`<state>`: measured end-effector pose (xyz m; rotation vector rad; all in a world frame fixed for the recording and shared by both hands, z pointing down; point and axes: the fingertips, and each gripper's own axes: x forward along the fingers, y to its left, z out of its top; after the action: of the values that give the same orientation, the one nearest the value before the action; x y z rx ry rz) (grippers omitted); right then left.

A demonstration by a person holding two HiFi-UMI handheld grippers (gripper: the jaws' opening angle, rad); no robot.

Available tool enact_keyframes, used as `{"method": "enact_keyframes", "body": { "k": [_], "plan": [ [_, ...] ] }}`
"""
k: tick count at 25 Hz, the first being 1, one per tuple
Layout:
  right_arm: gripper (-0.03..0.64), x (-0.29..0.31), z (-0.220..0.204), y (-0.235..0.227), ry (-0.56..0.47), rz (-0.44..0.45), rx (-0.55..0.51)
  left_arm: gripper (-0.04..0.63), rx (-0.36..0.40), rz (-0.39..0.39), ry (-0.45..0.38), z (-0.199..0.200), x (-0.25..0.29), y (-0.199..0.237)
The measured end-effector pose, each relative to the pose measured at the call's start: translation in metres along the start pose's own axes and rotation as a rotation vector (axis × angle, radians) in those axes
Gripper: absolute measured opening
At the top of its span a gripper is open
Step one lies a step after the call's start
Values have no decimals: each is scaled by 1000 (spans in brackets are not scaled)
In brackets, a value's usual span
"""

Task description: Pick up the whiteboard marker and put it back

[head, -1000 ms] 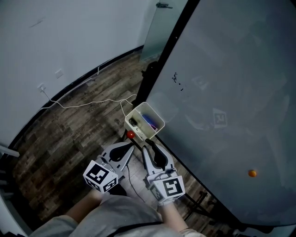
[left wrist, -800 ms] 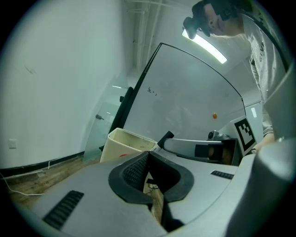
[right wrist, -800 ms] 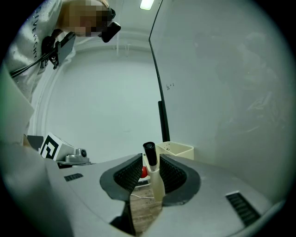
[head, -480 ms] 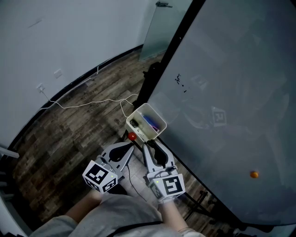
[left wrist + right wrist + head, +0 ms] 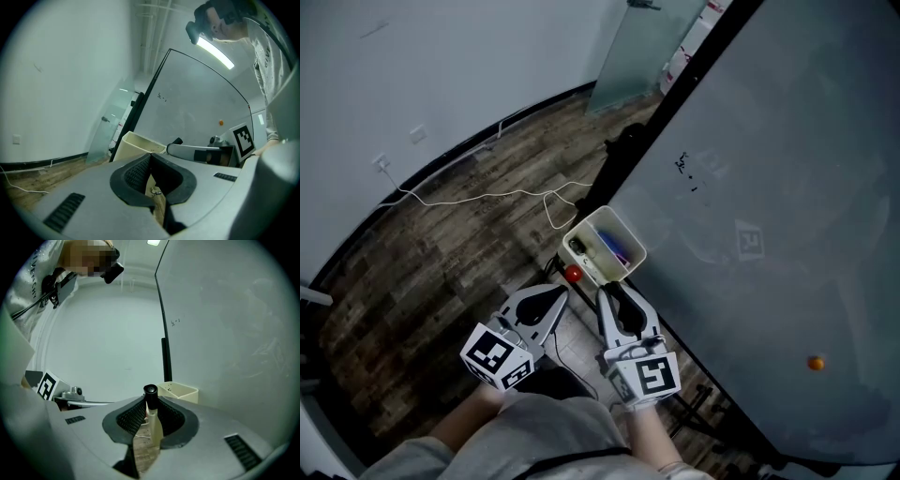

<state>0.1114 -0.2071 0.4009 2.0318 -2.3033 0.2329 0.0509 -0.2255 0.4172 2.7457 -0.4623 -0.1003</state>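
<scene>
Left gripper [image 5: 557, 298] and right gripper [image 5: 607, 294] are both grey, with black ribbed pads [image 5: 129, 417] and black-and-white square-pattern cubes [image 5: 499, 356]. The whiteboard marker [image 5: 150, 401] in the right one has a black cap and a cream body. Just ahead of the jaws, the bin [image 5: 582, 227] is cream, with something blue-purple [image 5: 616, 250] inside. There's a red blob [image 5: 572, 274] beside it. The floor [image 5: 441, 262] is dark brown planks.

My head camera sits high and looks steeply down. The wooden floor [image 5: 441, 253] is at the left, the whiteboard [image 5: 769, 187] slants across the right, and the left gripper [image 5: 555, 292] and right gripper [image 5: 606, 293] sit close under the lens. The left gripper view rides low, facing along closed jaws up at the board. The right gripper view faces the same way, past the whiteboard marker [image 5: 150, 391] clamped at its jaws. All three views share the cream bin [image 5: 585, 225] at the whiteboard's edge.
</scene>
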Motion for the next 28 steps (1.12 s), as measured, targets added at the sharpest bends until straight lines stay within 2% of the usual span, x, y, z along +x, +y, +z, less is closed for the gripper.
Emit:
{"method": "enact_keyframes", "body": {
  "k": [8, 28],
  "plan": [
    [83, 7, 10, 2, -28, 55, -5, 15, -2, 34, 10, 2, -2, 10],
    [83, -1, 45, -9, -49, 132, -5, 15, 25, 9, 20, 9, 23, 7]
  ]
}}
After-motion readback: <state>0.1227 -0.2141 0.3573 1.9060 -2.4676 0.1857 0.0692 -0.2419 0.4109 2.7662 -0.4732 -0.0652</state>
